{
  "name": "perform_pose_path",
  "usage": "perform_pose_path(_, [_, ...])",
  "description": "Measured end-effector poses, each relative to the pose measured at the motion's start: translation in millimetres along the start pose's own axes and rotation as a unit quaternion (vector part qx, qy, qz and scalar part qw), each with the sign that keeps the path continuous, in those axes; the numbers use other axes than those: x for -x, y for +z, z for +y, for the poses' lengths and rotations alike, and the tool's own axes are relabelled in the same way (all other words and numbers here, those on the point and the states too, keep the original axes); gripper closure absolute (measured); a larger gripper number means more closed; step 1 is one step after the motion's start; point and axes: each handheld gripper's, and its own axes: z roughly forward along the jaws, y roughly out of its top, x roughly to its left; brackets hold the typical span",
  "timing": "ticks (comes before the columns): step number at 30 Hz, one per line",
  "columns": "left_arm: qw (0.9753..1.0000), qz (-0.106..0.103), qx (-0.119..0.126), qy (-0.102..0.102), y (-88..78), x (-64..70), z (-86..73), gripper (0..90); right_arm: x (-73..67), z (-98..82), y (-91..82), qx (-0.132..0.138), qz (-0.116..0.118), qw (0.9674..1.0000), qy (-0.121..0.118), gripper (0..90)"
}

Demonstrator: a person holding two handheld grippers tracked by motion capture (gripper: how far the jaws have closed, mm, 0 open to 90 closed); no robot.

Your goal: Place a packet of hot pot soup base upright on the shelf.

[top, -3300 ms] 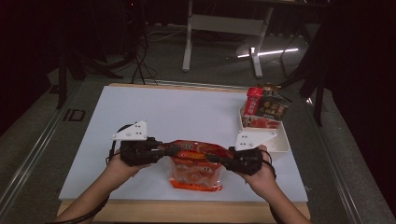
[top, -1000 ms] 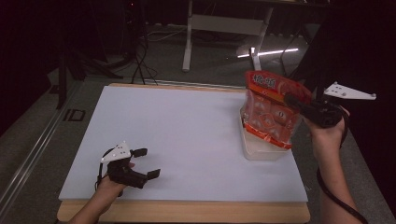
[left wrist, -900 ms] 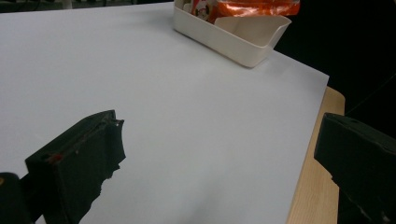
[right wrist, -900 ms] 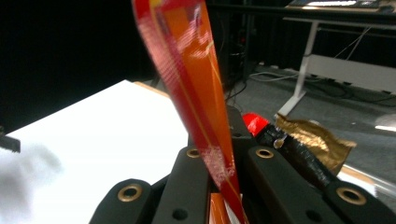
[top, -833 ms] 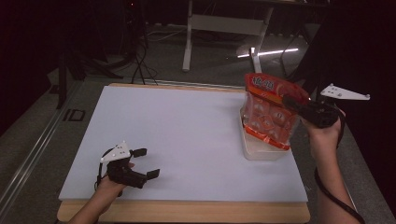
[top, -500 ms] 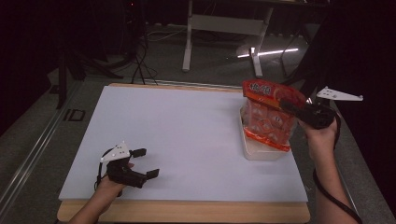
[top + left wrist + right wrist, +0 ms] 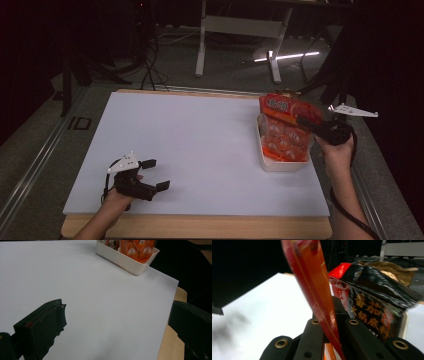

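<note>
An orange snack bag (image 7: 284, 131) stands upright with its lower end inside the white tray (image 7: 280, 165) at the table's right side. My right gripper (image 7: 306, 123) is shut on the bag's upper right edge; in the right gripper view the bag's sealed edge (image 7: 317, 290) runs up between the two black jaws. Behind it in the tray stands a red and black packet (image 7: 372, 305). My left gripper (image 7: 156, 175) rests low at the front left of the white table (image 7: 190, 135), jaws wide apart and empty, its fingers (image 7: 42, 325) framing bare table.
The white tray (image 7: 125, 261) sits near the table's right edge and holds other packets. A wooden border (image 7: 200, 225) runs along the front edge. Dark floor, a desk frame (image 7: 235, 30) and cables lie beyond the far edge.
The right gripper has sunk with the orange bag, bringing its lower end down into the tray. The left gripper has stayed put, open.
</note>
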Motion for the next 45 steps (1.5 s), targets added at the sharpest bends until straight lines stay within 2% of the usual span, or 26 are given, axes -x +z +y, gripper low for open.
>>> perform_pose_path(3, [1.0, 0.001, -0.001, 0.001, 0.2, -0.1, -0.6, 0.7, 6.4, -8.6, -2.5, 0.0, -0.006, 1.0, 0.008, 89.7])
perform_pose_path(7, [1.0, 0.0, 0.001, -0.001, 0.3, -0.6, -1.1, 0.7, 18.1, -27.2, -2.9, -0.01, -0.026, 0.9994, 0.021, 89.3])
perform_pose_path(10, [1.0, 0.0, -0.001, -0.004, 1.2, -1.4, -1.9, 0.7, 25.5, -36.0, -7.0, -0.004, -0.023, 0.9991, 0.037, 89.2])
perform_pose_path(15, [1.0, 0.0, -0.004, -0.004, 3.0, -1.4, -2.2, 0.7, 25.9, -38.5, -9.8, -0.006, -0.03, 0.999, 0.032, 87.2])
perform_pose_path(18, [1.0, 0.0, -0.004, -0.004, 3.0, -1.3, -2.7, 0.7, 22.3, -35.2, -11.5, -0.006, -0.036, 0.9991, 0.023, 80.5])
perform_pose_path(24, [1.0, 0.0, -0.002, -0.004, 3.0, -1.8, -2.8, 0.7, 7.9, -17.8, -20.4, 0.007, -0.037, 0.9993, 0.005, 61.1])
perform_pose_path(27, [1.0, 0.001, -0.003, -0.002, 2.8, -1.8, -2.5, 0.7, -3.9, -4.2, -26.3, 0.027, -0.033, 0.999, -0.01, 51.6])
perform_pose_path(32, [1.0, 0.003, -0.001, -0.003, 2.1, -2.3, -2.4, 0.7, -24.3, 17.8, -33.8, 0.053, -0.023, 0.9978, -0.034, 46.0])
perform_pose_path(34, [1.0, 0.002, 0.0, -0.003, 2.1, -2.5, -2.5, 0.7, -31.8, 24.2, -35.6, 0.063, -0.01, 0.9972, -0.038, 44.9])
perform_pose_path(36, [1.0, 0.002, 0.0, -0.003, 2.2, -2.5, -2.8, 0.7, -43.0, 30.8, -35.8, 0.068, -0.003, 0.9963, -0.053, 43.2])
perform_pose_path(39, [1.0, 0.001, 0.002, -0.003, 1.7, -2.0, -2.8, 0.7, -58.0, 33.8, -31.3, 0.068, 0.006, 0.9952, -0.07, 39.0])
perform_pose_path(40, [1.0, 0.001, 0.002, -0.003, 1.7, -2.0, -2.8, 0.7, -58.0, 33.8, -31.3, 0.068, 0.006, 0.9952, -0.07, 39.0])
perform_pose_path(41, [1.0, 0.001, 0.004, -0.002, 1.4, -2.0, -2.7, 0.7, -66.8, 32.4, -26.3, 0.065, 0.014, 0.9948, -0.077, 36.1])
perform_pose_path(45, [1.0, 0.001, 0.006, -0.002, 0.6, -1.8, -2.7, 0.7, -83.3, 25.8, -15.3, 0.059, 0.027, 0.9943, -0.085, 28.9])
